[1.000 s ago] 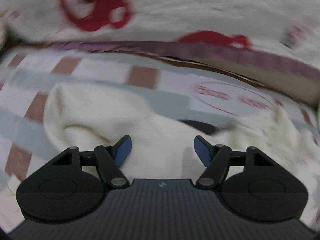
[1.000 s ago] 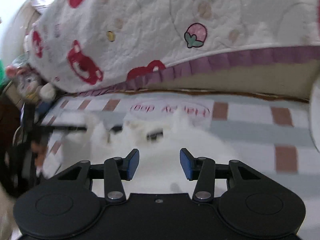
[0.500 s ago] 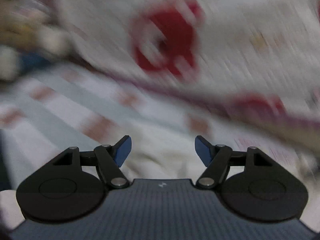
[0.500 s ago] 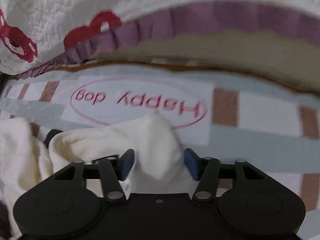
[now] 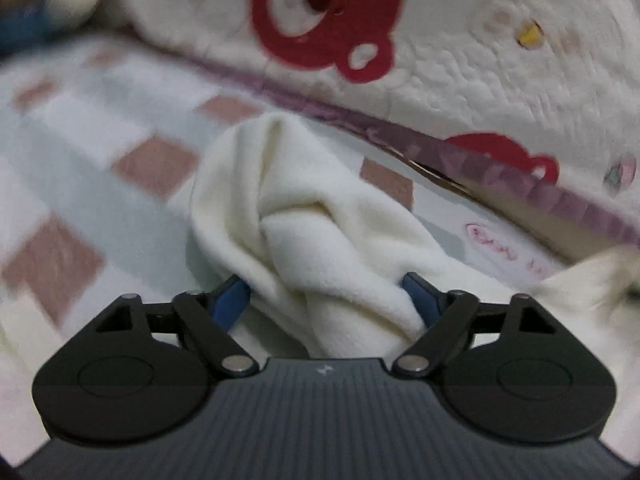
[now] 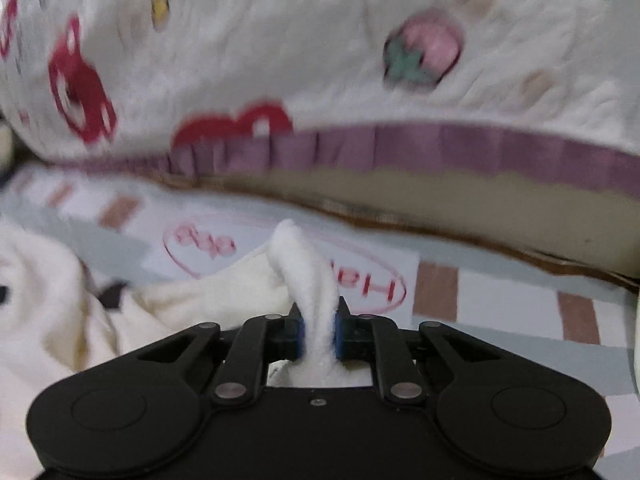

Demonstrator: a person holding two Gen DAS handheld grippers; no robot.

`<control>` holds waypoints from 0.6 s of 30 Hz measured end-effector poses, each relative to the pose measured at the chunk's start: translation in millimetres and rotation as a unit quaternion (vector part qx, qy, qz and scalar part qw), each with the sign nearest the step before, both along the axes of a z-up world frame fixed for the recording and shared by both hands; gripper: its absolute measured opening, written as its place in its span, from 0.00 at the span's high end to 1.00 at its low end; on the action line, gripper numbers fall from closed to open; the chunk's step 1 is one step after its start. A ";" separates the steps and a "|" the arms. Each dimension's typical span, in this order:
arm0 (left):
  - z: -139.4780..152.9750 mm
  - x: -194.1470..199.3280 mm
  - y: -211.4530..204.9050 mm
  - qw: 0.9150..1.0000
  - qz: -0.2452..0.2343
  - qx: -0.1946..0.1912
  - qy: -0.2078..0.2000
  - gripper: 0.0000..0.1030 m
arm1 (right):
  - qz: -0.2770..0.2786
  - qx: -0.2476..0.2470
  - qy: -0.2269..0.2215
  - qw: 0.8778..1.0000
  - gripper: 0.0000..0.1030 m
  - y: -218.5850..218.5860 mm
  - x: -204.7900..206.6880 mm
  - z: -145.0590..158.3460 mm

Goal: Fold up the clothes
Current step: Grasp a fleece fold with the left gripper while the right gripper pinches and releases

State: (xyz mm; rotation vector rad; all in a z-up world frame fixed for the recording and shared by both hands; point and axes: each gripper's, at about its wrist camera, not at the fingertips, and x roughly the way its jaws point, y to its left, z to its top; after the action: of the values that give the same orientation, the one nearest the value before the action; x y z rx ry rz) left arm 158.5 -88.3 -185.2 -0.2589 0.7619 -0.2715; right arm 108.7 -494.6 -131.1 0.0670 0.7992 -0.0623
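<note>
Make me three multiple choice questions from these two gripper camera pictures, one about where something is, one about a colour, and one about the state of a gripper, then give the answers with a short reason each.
1. Where does the cream garment lie?
A. on the checked sheet
B. on a wooden floor
C. in a basket

2. What colour is the frill along the bear-print quilt?
A. green
B. purple
C. black

3. How is the right hand-held gripper?
A. wide open
B. shut on nothing
C. shut on a fold of the garment

Answers:
1. A: the checked sheet spreads beneath the garment.
2. B: a purple band edges the quilt.
3. C: its blue pads pinch a cream fold; the left hand-held gripper stands open around a bunch.
</note>
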 end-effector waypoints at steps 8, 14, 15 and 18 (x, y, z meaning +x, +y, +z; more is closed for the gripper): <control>90.6 -46.6 2.9 0.970 0.023 0.070 -0.232 0.85 | -0.011 -0.049 -0.149 0.987 0.87 5.6 -33.1 93.1; 106.6 -50.6 27.5 0.940 0.084 0.113 -0.310 0.83 | -0.056 -0.045 -0.265 0.962 0.79 -2.1 -14.6 139.8; 95.7 -41.2 29.8 0.944 0.090 0.130 -0.289 0.83 | -0.055 -0.036 -0.249 0.966 0.49 -4.3 0.0 128.7; 42.3 1.2 42.9 0.969 0.093 0.172 -0.147 0.81 | -0.071 -0.010 -0.138 0.988 0.28 -10.6 38.1 76.8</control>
State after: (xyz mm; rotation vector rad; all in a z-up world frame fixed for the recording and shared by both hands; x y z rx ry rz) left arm 159.7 -45.5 -142.9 0.0412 0.4749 0.0048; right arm 146.8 -505.2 -54.2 0.1107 0.5161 -0.1909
